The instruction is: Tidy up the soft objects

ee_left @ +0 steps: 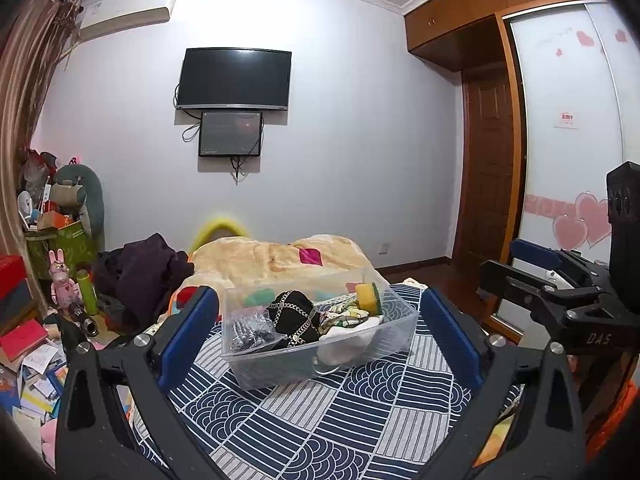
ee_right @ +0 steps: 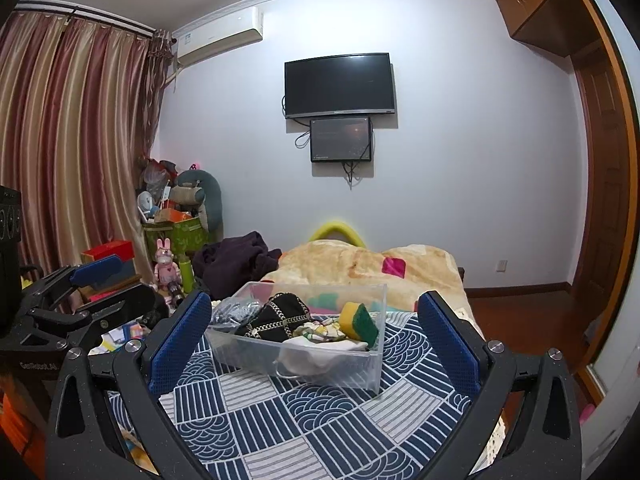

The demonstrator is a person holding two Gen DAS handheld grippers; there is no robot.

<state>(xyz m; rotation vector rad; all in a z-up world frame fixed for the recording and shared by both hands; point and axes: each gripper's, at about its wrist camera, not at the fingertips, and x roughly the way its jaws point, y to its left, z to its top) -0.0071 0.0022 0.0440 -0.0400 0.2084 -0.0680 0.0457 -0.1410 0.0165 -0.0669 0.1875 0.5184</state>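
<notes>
A clear plastic bin (ee_left: 256,364) (ee_right: 360,372) stands on the blue patterned bedspread (ee_left: 320,420) (ee_right: 304,420). It holds a yellow-green sponge (ee_left: 367,298) (ee_right: 358,320), a black chain-trimmed bag (ee_left: 292,312) (ee_right: 280,318), a silver pouch (ee_left: 248,330) (ee_right: 232,308), a patterned cloth (ee_left: 344,316) (ee_right: 320,330) and a white cloth (ee_left: 344,340) (ee_right: 312,354). My left gripper (ee_left: 320,336) is open and empty, in front of the bin. My right gripper (ee_right: 314,340) is open and empty, also before the bin. Each gripper shows at the edge of the other's view, the right one (ee_left: 560,280) and the left one (ee_right: 88,280).
A beige blanket (ee_left: 272,256) (ee_right: 360,264) lies behind the bin, with dark clothes (ee_left: 148,272) (ee_right: 236,260) at its left. Cluttered boxes, books and a pink rabbit toy (ee_left: 62,284) (ee_right: 166,266) fill the floor on the left. A wardrobe (ee_left: 568,120) stands on the right.
</notes>
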